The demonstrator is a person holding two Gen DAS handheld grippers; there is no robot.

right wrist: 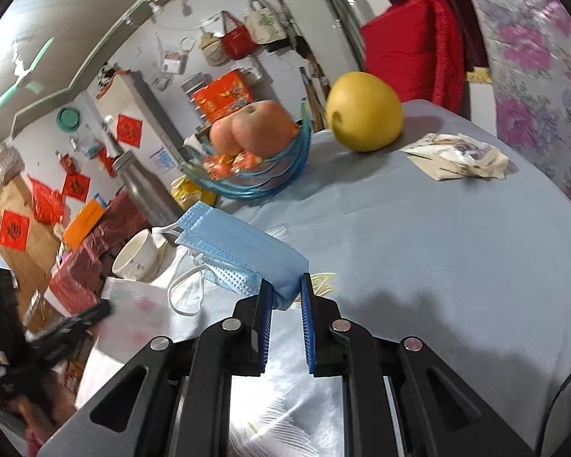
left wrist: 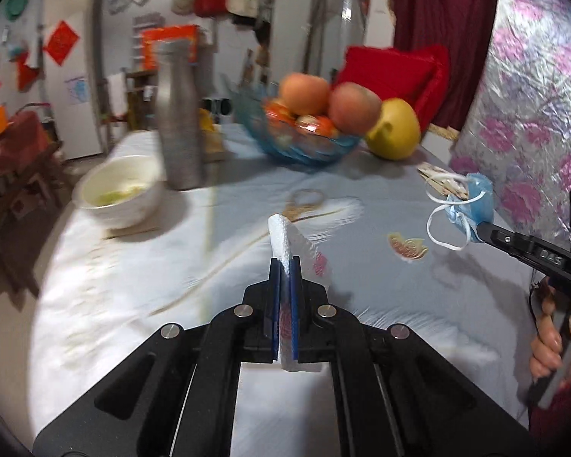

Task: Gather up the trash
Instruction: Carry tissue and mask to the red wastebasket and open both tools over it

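Two handheld tongs work over a round tabletop (left wrist: 361,198) covered in pale blue cloth. The left tongs (left wrist: 284,266) are clamped narrow on a crumpled white tissue (left wrist: 289,240), which stands up between the blue pads and clear of the cloth, so it looks lifted for carrying off.

The right tongs (right wrist: 286,289) pinch one corner of a folded blue mask (right wrist: 240,243). From the left wrist view the mask (left wrist: 470,205) hangs at 3 o'clock, its white ear loops dangling free above the tabletop; gripping by the corner lets the rest hang away from the pads.

Both pieces of trash are therefore off the table and held. No bin shows in either view, so where they go next cannot be told.

At 1 o'clock from the right tongs lies a flattened paper wrapper (right wrist: 460,156), probably the next trash to collect. Behind it sits a pomelo (right wrist: 363,112), just beside a blue glass fruit bowl (right wrist: 247,175) at 12 o'clock. A white bowl (left wrist: 120,194) and a steel bottle (left wrist: 179,114) stand at 10 and 11 o'clock from the left tongs; these look like keepers.
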